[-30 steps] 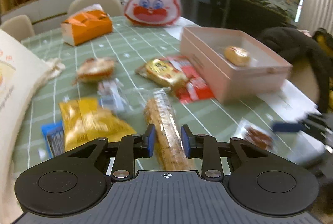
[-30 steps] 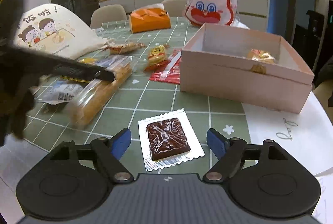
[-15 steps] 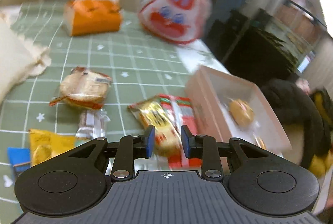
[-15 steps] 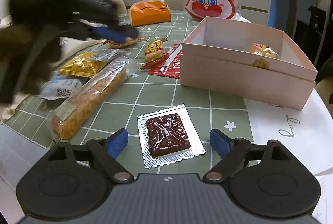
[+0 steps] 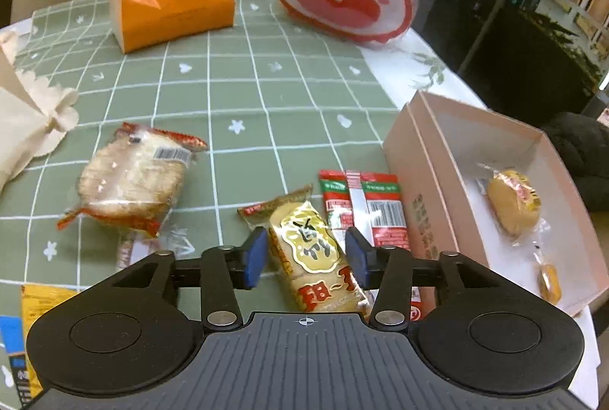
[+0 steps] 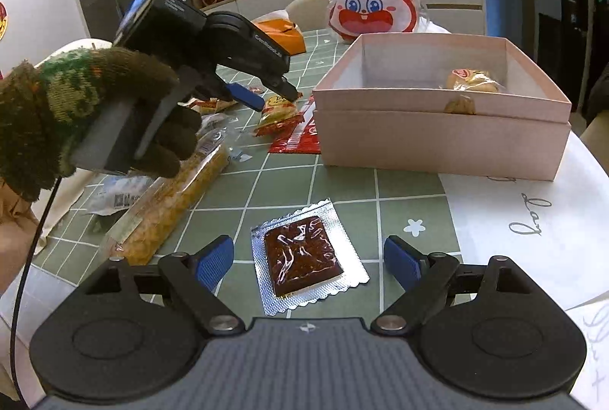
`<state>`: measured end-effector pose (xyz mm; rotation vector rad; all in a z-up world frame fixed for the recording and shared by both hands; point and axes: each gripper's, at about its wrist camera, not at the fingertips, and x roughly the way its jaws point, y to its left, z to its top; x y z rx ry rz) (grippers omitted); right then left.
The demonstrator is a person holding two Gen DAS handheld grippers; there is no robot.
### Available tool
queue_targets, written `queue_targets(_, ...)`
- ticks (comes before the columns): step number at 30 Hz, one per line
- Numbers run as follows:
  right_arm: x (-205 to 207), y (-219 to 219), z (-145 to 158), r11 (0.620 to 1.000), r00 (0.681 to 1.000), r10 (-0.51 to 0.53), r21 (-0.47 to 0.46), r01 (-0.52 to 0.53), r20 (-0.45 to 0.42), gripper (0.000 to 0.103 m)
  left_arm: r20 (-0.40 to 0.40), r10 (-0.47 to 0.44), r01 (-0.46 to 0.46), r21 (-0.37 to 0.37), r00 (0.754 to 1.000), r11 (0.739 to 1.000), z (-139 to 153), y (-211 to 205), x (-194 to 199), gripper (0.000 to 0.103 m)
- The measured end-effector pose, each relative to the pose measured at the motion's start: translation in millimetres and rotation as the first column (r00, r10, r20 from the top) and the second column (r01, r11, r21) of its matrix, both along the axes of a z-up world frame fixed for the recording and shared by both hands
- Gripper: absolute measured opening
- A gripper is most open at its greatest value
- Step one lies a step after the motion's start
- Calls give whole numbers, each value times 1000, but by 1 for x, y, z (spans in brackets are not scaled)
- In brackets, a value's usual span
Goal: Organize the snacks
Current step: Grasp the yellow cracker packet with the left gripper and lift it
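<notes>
Between the open left hand-held gripper (image 5: 306,254) pads — yellow snack packet (image 5: 312,254), untouched.

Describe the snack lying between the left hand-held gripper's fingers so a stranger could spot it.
Start at the pink box on the green checked tablecloth. Just left of it, overlapping a flat red packet, lies the gold-wrapped snack. Unlike its neighbours, it has a shiny yellow wrapper with large red characters.

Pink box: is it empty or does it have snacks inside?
Not empty. The pink box is open and holds a wrapped bun and a small wrapped snack.
</notes>
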<state>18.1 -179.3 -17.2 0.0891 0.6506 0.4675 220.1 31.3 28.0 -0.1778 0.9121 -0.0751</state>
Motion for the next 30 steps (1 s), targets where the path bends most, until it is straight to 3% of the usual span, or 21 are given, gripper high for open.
queue_targets(5,1,-3,0,1000,1000,-13,17,13,-3,87,17,-41,41,28,999,999,0,-7,-5,50)
queue_targets(6,1,-4,0,1000,1000,-16,19,16,-4,87,31,-48,48,16,998,999,2,-5,-8,44)
queue_targets(8,2,-5,0,1000,1000,-22,22,22,-5,87,79,-64,65,-11,995,998,9,-1,-22,42)
queue_targets(13,2,-5,-1,1000,1000,-24,16,24,-7,87,234,-132,155,-81,963,985,50,5,-84,40)
queue_targets(17,3,-2,0,1000,1000,-25,11,25,-7,87,290,-223,262,-103,931,960,67,8,-143,40)
queue_targets(20,1,-2,1,1000,1000,-29,-1,29,-4,87,270,-253,294,-124,929,948,56,10,-171,40)
queue_targets(25,-6,0,1,993,999,38,-110,-37,9,87,147,-260,281,-143,954,949,25,27,-183,40)
queue_targets(30,-19,8,1,972,996,77,-224,-65,46,86,124,-247,257,-72,961,964,21,35,-178,40)
